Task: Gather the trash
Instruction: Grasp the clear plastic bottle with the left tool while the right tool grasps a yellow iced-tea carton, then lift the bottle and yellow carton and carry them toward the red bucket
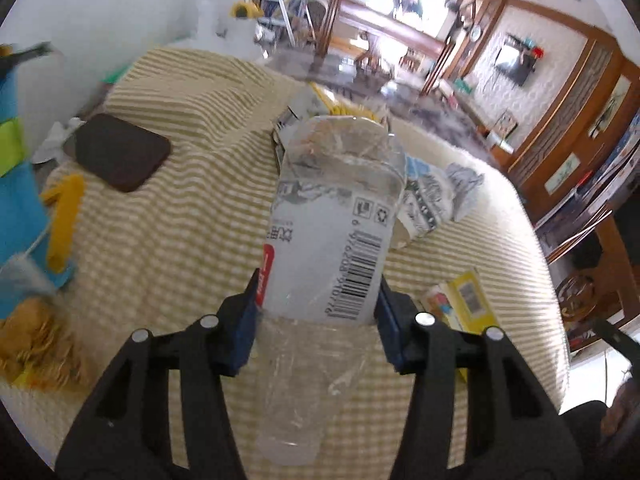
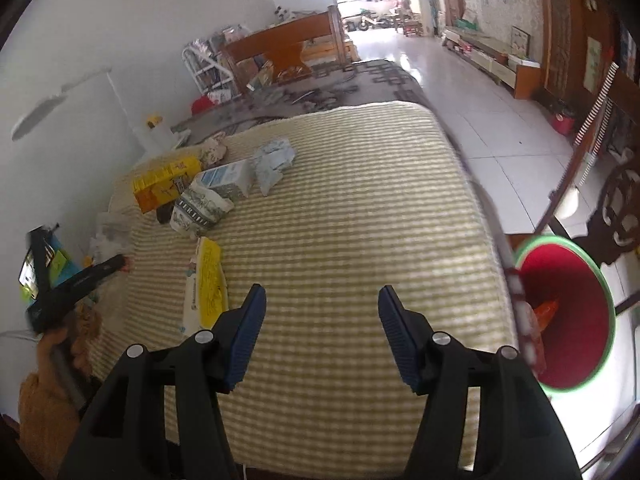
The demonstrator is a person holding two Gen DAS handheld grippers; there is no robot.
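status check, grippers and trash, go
Left gripper fingers shut on crushed clear plastic bottle. Right gripper open, empty. Cartons and crumpled paper on striped cushion. Red bin with green rim beside cushion, unobstructed.

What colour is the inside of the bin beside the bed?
Red inside, with a green rim; the bin shows best in the right wrist view.

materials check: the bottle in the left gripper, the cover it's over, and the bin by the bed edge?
Bottle: clear thin plastic, glossy, creased, with a printed label and barcode; the left gripper pads press on it.
Cover: looks like woven fabric, matte, striped yellow-green and cream.
Bin: probably moulded plastic, smooth red inside with a green rim.
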